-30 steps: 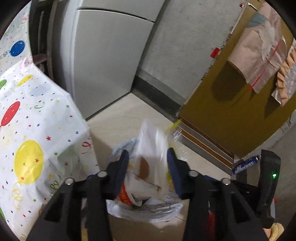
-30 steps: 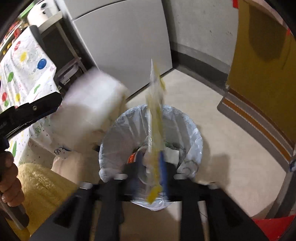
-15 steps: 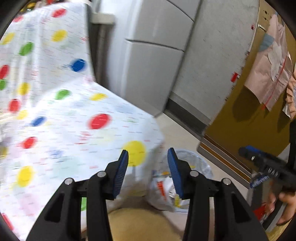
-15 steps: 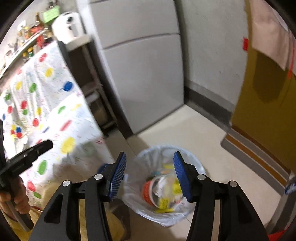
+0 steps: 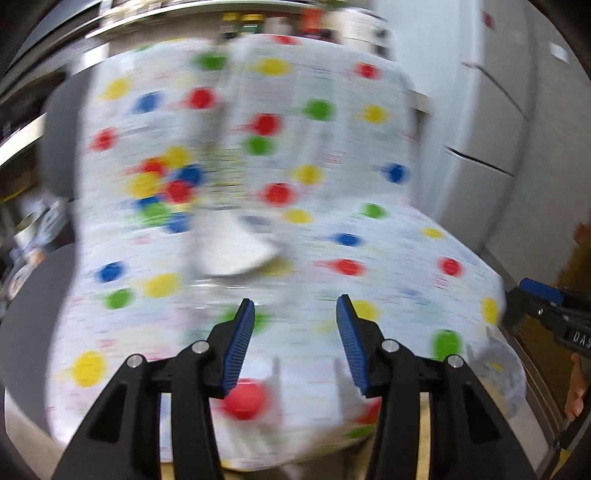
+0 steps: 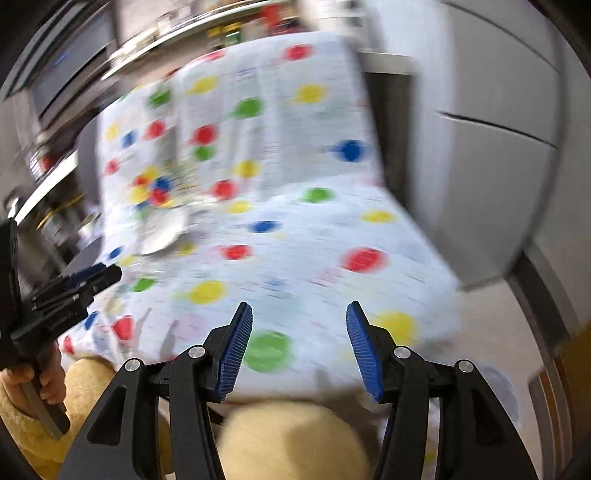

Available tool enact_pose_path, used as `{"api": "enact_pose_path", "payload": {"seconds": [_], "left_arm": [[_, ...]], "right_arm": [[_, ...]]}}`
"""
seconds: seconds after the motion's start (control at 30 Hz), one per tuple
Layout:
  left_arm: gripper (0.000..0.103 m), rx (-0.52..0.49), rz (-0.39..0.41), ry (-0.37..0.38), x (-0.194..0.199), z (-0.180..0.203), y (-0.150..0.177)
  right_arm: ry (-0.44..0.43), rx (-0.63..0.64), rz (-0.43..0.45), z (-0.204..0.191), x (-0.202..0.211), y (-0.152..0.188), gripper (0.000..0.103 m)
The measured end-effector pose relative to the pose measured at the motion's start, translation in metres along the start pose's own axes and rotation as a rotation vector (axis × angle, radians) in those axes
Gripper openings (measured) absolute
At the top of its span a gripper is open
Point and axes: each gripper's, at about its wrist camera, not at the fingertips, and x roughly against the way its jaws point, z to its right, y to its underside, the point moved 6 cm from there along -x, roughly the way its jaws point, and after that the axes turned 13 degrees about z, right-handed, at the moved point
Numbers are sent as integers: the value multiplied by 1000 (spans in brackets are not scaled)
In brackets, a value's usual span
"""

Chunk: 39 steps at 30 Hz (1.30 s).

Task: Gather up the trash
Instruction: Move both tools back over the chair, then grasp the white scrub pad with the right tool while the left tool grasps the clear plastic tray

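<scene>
Both views are blurred by motion. My left gripper is open and empty, above the near edge of a table with a polka-dot cloth. My right gripper is open and empty over the same cloth. A white plate-like item lies on the table beside a colourful dotted packet; both also show in the right wrist view, the plate and the packet. The rim of the plastic-lined trash bin shows at the lower right of the left view.
A grey fridge stands right of the table. Shelves with bottles run behind it. The right gripper shows at the left view's right edge, the left gripper at the right view's left edge. A tan cushion is below.
Both grippers let their trash go into the bin, then swung up and away from it toward the table. Both are now open and empty.
</scene>
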Motion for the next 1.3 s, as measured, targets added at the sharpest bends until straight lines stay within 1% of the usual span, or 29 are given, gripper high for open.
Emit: {"api": "enact_pose_path", "payload": {"seconds": [0.03,0.07,0.1,0.17,0.23,0.33,0.43,0.53,0.6,0.67,0.77,0.83,0.87,0.9,0.93,0.97,1.0,1.03,1.07,1.13,1.2,1.27,1.3], "left_arm": [[44,30,5,-40,1,-22,-4],[44,43,7,-59,0,-33,-6],[44,62,7,-94,-1,-50,-9],[44,89,6,-146,-2,-80,-13],[44,112,1,-182,-2,-102,-14],[45,126,-27,-236,-8,-126,-13],[44,143,-51,-265,-14,-146,-10],[44,161,-63,-279,-18,-161,-6],[44,174,-70,-281,-21,-169,-4],[44,185,-76,-279,-24,-175,-3],[44,184,-87,-277,-28,-177,0],[44,186,-91,-270,-31,-177,2],[44,190,-93,-265,-32,-177,3],[44,190,-94,-261,-33,-176,4],[44,187,-96,-257,-33,-175,5],[44,185,-98,-253,-34,-174,6],[44,183,-99,-251,-34,-173,6],[44,184,-101,-249,-35,-172,7],[44,185,-104,-248,-35,-171,7],[44,182,-107,-232,-35,-166,7],[45,161,-109,-210,-36,-156,5],[45,145,-113,-179,-39,-145,2],[45,139,-111,-159,-41,-138,-1]], "right_arm": [[-25,20,-8,-14,-11,-4,54],[-44,37,-16,-25,-22,-7,54],[-76,60,-26,-42,-36,-12,54],[-111,89,-44,-64,-58,-18,54],[-145,115,-53,-82,-77,-23,54],[-176,159,-61,-104,-103,-29,53],[-200,194,-79,-125,-131,-33,52],[-222,227,-89,-143,-158,-37,53],[-236,251,-111,-156,-179,-37,53],[-257,261,-139,-165,-194,-35,53],[-255,291,-182,-177,-218,-31,54],[-244,313,-239,-180,-232,-21,54],[-239,317,-252,-180,-235,-18,53],[-239,314,-233,-180,-235,-18,51],[-241,313,-231,-180,-234,-17,48],[-248,311,-228,-181,-233,-16,36],[-261,310,-225,-183,-232,-16,29],[-251,320,-215,-184,-230,-16,12],[-247,317,-210,-184,-229,-16,10],[-256,297,-184,-184,-222,-23,9],[-258,281,-116,-180,-208,-38,9],[-259,252,-41,-170,-182,-60,9],[-262,233,-20,-165,-172,-69,9]]}}
